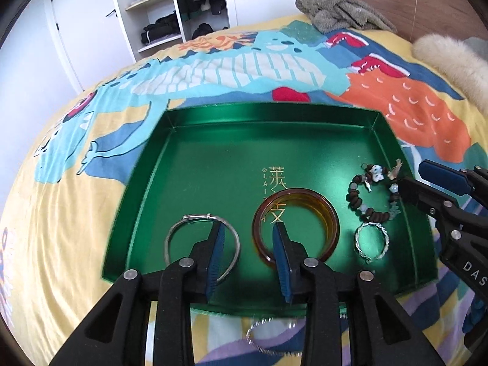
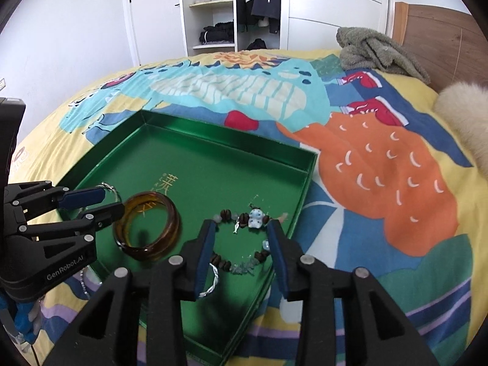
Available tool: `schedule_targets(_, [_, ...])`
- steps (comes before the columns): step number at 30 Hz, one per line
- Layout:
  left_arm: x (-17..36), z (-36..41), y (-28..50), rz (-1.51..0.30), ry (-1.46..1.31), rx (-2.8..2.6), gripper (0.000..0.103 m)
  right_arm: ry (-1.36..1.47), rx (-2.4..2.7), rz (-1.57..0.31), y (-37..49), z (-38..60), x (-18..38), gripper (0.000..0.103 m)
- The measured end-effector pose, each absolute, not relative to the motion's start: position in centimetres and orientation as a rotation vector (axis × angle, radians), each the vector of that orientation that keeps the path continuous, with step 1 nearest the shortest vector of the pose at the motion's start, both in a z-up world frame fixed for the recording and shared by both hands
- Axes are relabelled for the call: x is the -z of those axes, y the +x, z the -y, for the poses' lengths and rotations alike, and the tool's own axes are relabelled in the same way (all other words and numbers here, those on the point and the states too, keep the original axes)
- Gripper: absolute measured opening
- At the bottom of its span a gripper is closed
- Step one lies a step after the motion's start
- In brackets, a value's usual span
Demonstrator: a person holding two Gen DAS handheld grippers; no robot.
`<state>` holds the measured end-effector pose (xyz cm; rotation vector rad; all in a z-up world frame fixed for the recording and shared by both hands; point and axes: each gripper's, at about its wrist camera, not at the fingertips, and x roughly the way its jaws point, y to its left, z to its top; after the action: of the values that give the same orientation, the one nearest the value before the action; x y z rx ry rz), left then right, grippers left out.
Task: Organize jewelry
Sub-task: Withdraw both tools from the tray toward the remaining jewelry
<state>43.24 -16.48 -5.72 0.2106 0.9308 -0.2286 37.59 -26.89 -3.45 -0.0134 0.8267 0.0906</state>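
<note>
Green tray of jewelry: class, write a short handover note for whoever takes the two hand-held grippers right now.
Left hand-held gripper: open, empty, over the tray's near edge.
Right hand-held gripper: open, empty, jaws either side of the beaded bracelet without gripping it.
In the green tray: silver bangle, amber bangle, beaded bracelet, twisted silver ring.
Left: a silver chain bracelet lies on the bedspread just outside the near edge; it probably goes in next.

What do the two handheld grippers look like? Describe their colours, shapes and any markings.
Both the left gripper and the right gripper are matte black, with triangular cut-out linkages, silver round pivot pins and blue ribbed pads. White lettering reads "GenRobot.AI" on the left body and "DAS" on the right.
</note>
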Motion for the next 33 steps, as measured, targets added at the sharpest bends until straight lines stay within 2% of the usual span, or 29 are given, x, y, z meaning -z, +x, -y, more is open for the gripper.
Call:
schedule_targets(3, [3.9,15.0,41.5,-0.909,0.178,0.220,0.039,0.001,-0.100,-0.800,35.7,26.9,1.7,0.035])
schedule_targets(12, [-0.6,10.0,34.3,-0.845,0.121,0.172,0.039,0.053,-0.142,-0.732,27.8,26.4,-3.3,0.035])
schedule_targets(18, [-2.0,6.4,28.4,-0.821,0.086,0.135,0.039,0.148,-0.155,-0.682,22.2,26.2,-5.6,0.035])
schedule_targets(21, [-2.2,4.2,25.9,-0.837,0.071,0.098,0.044,0.189,-0.154,-0.671,19.7,26.0,-6.2,0.035])
schedule_targets(33, [-5.7,-2.4,18.2,-0.790,0.060,-0.015,0.049,0.239,-0.148,-0.602,11.4,25.4,-9.8,0.035])
